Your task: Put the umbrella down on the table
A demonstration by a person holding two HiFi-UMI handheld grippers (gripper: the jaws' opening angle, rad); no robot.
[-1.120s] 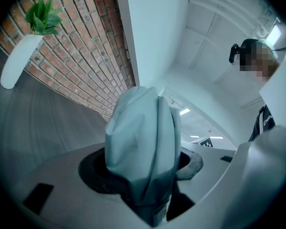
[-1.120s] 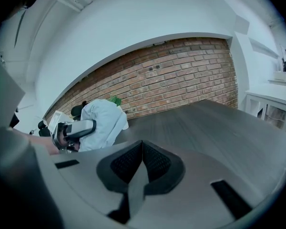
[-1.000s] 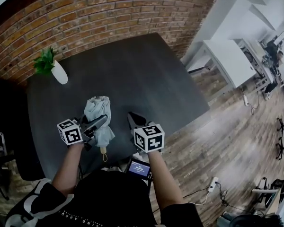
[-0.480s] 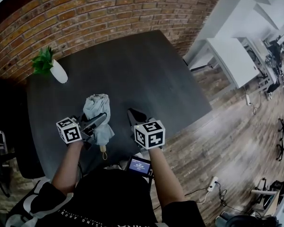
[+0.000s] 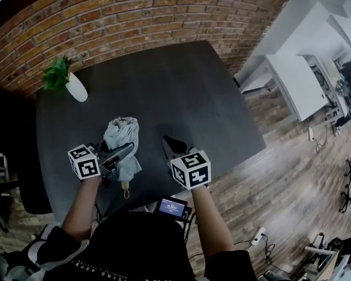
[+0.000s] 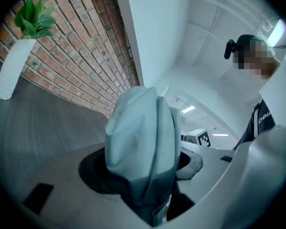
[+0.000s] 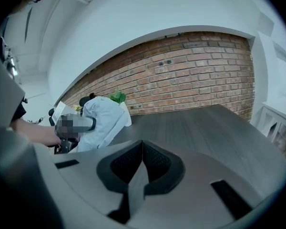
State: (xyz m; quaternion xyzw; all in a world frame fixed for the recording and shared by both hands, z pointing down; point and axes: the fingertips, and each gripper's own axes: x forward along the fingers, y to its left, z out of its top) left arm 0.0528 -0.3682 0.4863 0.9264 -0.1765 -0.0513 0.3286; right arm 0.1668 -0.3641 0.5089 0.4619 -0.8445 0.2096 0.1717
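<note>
The dark surface is bare over most of its area, apart from a white vase with a plant at the far left corner. The folded grey umbrella is held over the near left part of the surface. Whether its lower end touches the surface cannot be determined. The left tongs are clamped across the middle of the fabric bundle, which stands crosswise between the jaws. The right tongs are together and empty, just beside the umbrella. Judged handling: the umbrella is light, with soft, compressible fabric over a stiff core. Loose folds can slide under the pads, so hold it at mid-length, where the core backs the cloth. Laid on its side, the rounded bundle may roll. A small tan piece hangs at its near end.
</note>
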